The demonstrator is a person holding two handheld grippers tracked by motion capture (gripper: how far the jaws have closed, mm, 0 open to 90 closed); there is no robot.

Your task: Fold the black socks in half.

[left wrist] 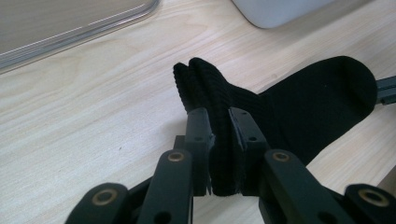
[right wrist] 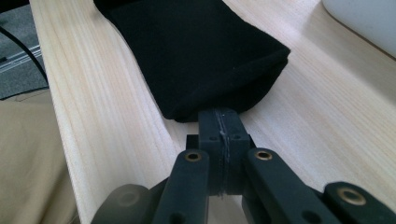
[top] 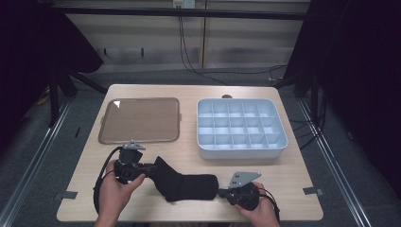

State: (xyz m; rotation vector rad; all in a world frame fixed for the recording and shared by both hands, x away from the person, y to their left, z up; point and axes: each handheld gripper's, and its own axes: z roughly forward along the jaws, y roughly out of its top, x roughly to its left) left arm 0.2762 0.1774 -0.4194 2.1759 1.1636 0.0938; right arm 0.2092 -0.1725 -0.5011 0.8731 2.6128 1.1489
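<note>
A black sock lies bent on the wooden table near its front edge. My left gripper is shut on the sock's ribbed cuff; in the left gripper view the cuff sticks up between the two pads of my left gripper, lifted a little off the table. My right gripper meets the sock's other end. In the right gripper view the jaws of my right gripper are pressed together on the edge of the sock, which lies flat on the wood.
A clear flat tray sits at the back left of the table. A grey box with several compartments stands at the back right. The table's front edge runs just behind both hands.
</note>
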